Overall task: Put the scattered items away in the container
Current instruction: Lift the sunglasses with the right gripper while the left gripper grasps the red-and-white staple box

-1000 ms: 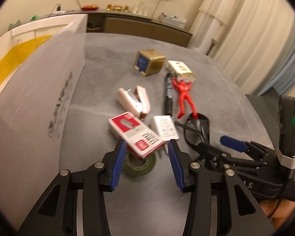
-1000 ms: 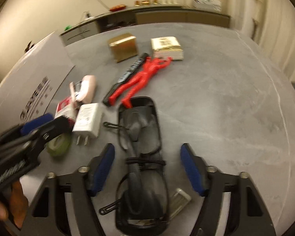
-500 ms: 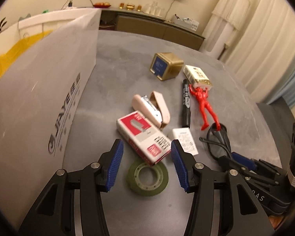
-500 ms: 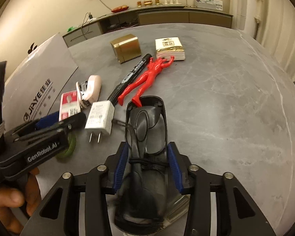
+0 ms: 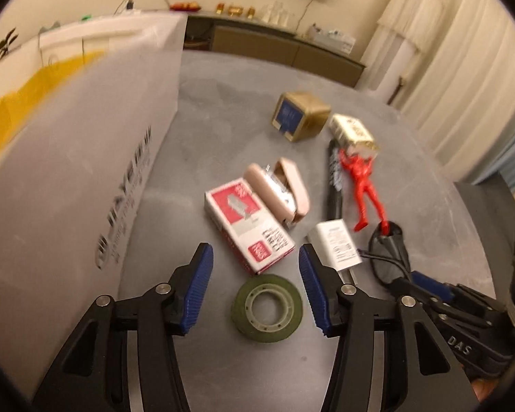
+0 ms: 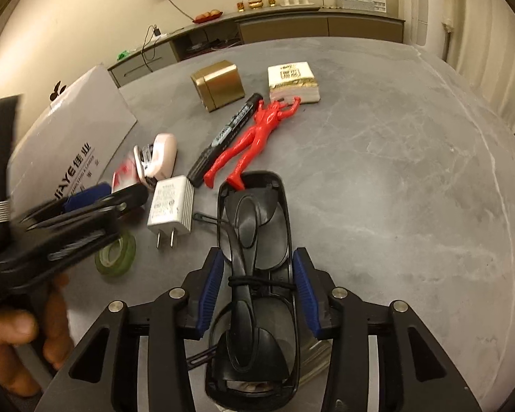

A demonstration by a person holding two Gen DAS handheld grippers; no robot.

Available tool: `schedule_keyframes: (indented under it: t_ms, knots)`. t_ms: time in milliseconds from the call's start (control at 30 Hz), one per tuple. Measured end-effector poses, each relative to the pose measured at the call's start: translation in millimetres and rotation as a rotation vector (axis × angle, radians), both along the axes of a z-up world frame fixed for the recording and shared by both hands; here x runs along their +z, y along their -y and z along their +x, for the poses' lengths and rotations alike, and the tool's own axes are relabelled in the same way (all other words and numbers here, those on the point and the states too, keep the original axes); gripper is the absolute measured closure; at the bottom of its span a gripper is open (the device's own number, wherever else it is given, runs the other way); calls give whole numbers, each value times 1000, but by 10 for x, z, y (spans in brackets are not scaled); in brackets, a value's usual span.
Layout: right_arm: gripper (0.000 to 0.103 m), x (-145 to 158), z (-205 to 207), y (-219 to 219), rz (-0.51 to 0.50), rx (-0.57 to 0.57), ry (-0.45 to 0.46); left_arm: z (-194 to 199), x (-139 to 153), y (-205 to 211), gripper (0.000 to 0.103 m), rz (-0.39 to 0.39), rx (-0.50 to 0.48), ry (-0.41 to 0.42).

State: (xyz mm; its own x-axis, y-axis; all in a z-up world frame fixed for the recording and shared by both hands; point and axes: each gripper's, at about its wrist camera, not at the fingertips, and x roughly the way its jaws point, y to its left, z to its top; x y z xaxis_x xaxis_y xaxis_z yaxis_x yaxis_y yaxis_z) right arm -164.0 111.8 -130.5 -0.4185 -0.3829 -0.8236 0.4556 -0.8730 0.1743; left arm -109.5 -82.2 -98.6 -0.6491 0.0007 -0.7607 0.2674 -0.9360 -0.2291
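Sunglasses [image 6: 254, 240], beside the charger [image 6: 170, 206]: light, rigid, scratch-prone; right gripper [image 6: 255, 290] is clamping jaws mid-frame. Left gripper [image 5: 254, 290] is hovering, jaws apart.

Large grey printed container box [image 5: 68, 178] cut off at left edge, lettering blurred; left gripper [image 6: 86, 206] motion-blurred, hiding most of the green tape roll [image 6: 116, 257].

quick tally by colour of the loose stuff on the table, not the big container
red: 2, red figure, staple box
gold: 2, gold tin, gold packet
black: 2, marker, glasses case
white: 1, charger
pink: 1, stapler
green: 1, tape roll
total: 9
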Motion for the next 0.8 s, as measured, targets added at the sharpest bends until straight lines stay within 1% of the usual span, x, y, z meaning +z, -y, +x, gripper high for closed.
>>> schedule_keyframes:
  t_ms: [33, 67, 100, 167, 200, 267, 300, 333, 367, 433, 500, 600, 667, 700, 733, 767, 800]
  knots:
    - [65, -4, 3, 0, 1, 4, 2, -38, 17, -27, 47, -22, -5, -4]
    - [65, -4, 3, -12, -6, 5, 10, -121, 1, -64, 46, -47, -2, 10]
    - [65, 2, 4, -27, -14, 6, 17, -199, -41, -105, 44, -75, -7, 30]
    - [65, 14, 7, -59, -31, 6, 30, -347, -132, -186, 44, -133, -23, 71]
    - [65, 29, 15, -76, -41, 6, 30, -393, -179, -221, 43, -184, -13, 86]
    - [65, 73, 24, -111, -56, 3, 22, -412, -246, -205, 44, -163, -32, 90]
    - [65, 96, 22, -128, -63, 1, 18, -394, -247, -188, 55, -153, -41, 84]
    - [65, 111, 20, -142, -69, -2, 15, -370, -242, -169, 76, -145, -48, 77]
    - [65, 125, 17, -155, -75, -5, 13, -331, -208, -154, 86, -130, -58, 70]
    - [65, 133, 11, -156, -81, -8, 16, -254, -129, -133, 86, -98, -80, 51]
    - [65, 136, 10, -149, -86, -9, 20, -145, 10, -125, 87, -76, -101, 14]
    - [65, 153, 8, -149, -92, -8, 22, -2, 161, -112, 88, -70, -109, -27]
    - [65, 157, -5, -159, -97, -10, 24, 11, 166, -94, 88, -72, -108, -25]
    - [65, 156, -12, -164, -99, -11, 26, -7, 151, -89, 84, -81, -102, -18]
    - [65, 156, -19, -169, -101, -13, 27, -40, 124, -87, 68, -92, -95, -7]
    - [65, 155, -26, -174, -102, -14, 28, -76, 94, -87, 62, -103, -87, 4]
    - [65, 151, -27, -179, -102, -13, 29, -120, 58, -85, 61, -109, -83, 15]
